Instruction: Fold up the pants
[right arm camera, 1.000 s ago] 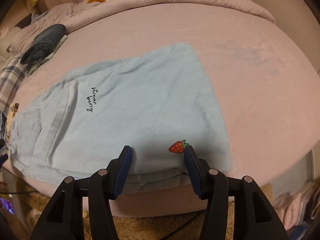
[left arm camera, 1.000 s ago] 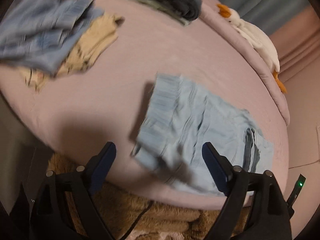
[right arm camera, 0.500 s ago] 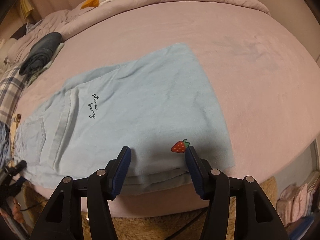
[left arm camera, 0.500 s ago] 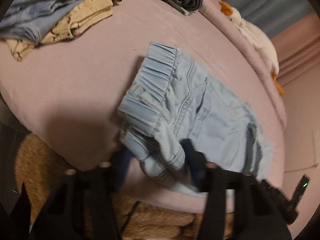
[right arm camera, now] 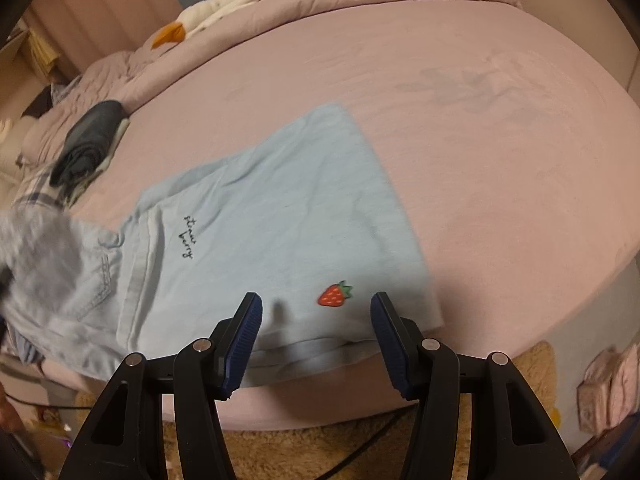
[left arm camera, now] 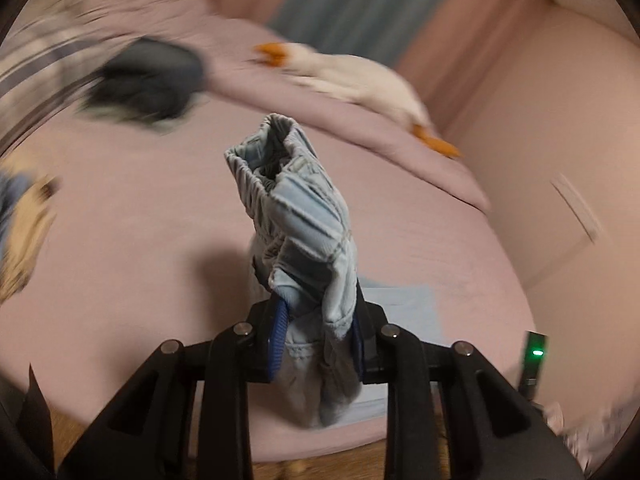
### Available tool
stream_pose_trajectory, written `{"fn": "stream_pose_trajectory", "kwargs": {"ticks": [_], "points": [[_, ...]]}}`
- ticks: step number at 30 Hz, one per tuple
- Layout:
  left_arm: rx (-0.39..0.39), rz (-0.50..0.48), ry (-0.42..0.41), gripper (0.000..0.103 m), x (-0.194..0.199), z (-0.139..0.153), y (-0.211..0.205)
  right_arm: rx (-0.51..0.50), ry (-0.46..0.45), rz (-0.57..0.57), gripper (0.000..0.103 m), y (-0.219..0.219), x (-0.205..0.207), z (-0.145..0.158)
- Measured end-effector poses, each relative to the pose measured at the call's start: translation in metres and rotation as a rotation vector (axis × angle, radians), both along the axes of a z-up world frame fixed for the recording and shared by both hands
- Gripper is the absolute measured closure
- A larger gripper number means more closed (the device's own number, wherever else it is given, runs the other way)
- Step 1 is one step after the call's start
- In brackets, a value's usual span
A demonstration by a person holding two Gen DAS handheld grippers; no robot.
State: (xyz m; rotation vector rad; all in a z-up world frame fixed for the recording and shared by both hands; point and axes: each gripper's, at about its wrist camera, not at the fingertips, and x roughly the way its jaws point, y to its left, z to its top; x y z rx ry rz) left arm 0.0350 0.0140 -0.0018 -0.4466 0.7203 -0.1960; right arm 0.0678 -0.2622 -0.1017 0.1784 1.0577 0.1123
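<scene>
Light blue pants [right arm camera: 280, 224] lie flat on the pink bed, with a strawberry patch [right arm camera: 335, 295] near the front edge. My left gripper [left arm camera: 320, 316] is shut on the elastic waistband [left arm camera: 296, 208] and holds it lifted above the bed; the lifted waist end shows blurred at the left of the right wrist view [right arm camera: 44, 256]. My right gripper [right arm camera: 316, 320] is open and empty, hovering over the leg end by the strawberry patch.
A white goose plush [left arm camera: 352, 76] lies on the rolled duvet at the back. A folded dark garment [left arm camera: 148, 80] sits at the back left, with other clothes [left arm camera: 20, 224] at the far left. A brown rug [right arm camera: 360, 444] lies below the bed's front edge.
My left gripper closed on the waistband and lifted it up off the bed, swinging to face the far wall. My right gripper stayed open over the leg end.
</scene>
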Motion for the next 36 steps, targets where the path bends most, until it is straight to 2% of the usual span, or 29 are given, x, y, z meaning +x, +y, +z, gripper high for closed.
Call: {"fn": "stream_pose_trajectory", "kwargs": {"ticks": [3, 6, 10, 12, 14, 16, 17, 18, 20, 22, 24, 25, 30, 34, 35, 36], "points": [[0.041, -0.139, -0.022, 0.078, 0.017, 0.007, -0.05, -0.006, -0.022, -0.031, 0.047, -0.01, -0.006, 0.005], [0.073, -0.267, 0.011, 0.078, 0.038, -0.003, -0.1, -0.014, -0.036, -0.077, 0.047, -0.026, -0.01, 0.006], [0.139, -0.375, 0.09, 0.076, 0.066, -0.04, -0.152, 0.009, -0.032, -0.124, 0.047, -0.046, -0.014, 0.004], [0.144, -0.417, 0.153, 0.071, 0.078, -0.06, -0.17, 0.013, -0.025, -0.143, 0.047, -0.052, -0.016, 0.001], [0.093, -0.467, 0.203, 0.064, 0.087, -0.076, -0.179, 0.02, -0.015, -0.155, 0.047, -0.058, -0.018, -0.001], [0.003, -0.534, 0.3, 0.053, 0.093, -0.091, -0.184, 0.025, -0.01, -0.164, 0.047, -0.062, -0.021, -0.002], [-0.03, -0.549, 0.326, 0.052, 0.096, -0.093, -0.183, 0.026, -0.01, -0.167, 0.047, -0.063, -0.022, -0.002], [-0.049, -0.545, 0.328, 0.05, 0.095, -0.093, -0.18, 0.027, -0.011, -0.169, 0.047, -0.064, -0.022, -0.001], [-0.039, -0.508, 0.29, 0.041, 0.088, -0.084, -0.168, 0.025, -0.013, -0.171, 0.047, -0.064, -0.023, 0.001], [-0.037, -0.466, 0.249, 0.025, 0.088, -0.073, -0.15, 0.026, -0.016, -0.166, 0.047, -0.064, -0.022, 0.004], [-0.063, -0.438, 0.198, 0.021, 0.075, -0.063, -0.131, 0.028, -0.024, -0.147, 0.047, -0.059, -0.018, 0.008], [-0.06, -0.403, 0.184, 0.019, 0.071, -0.06, -0.118, 0.036, -0.028, -0.135, 0.047, -0.056, -0.015, 0.01], [0.089, -0.209, 0.217, 0.019, 0.062, -0.071, -0.079, 0.139, -0.033, -0.038, 0.047, -0.034, 0.004, 0.014], [0.073, -0.161, 0.277, 0.019, 0.059, -0.089, -0.06, 0.187, -0.028, 0.042, 0.047, -0.009, 0.018, 0.007], [0.061, -0.15, 0.29, 0.019, 0.058, -0.094, -0.056, 0.185, -0.019, 0.046, 0.052, -0.004, 0.023, 0.003], [0.057, -0.143, 0.297, 0.019, 0.057, -0.095, -0.058, 0.178, -0.011, 0.043, 0.069, -0.002, 0.027, 0.001]]}}
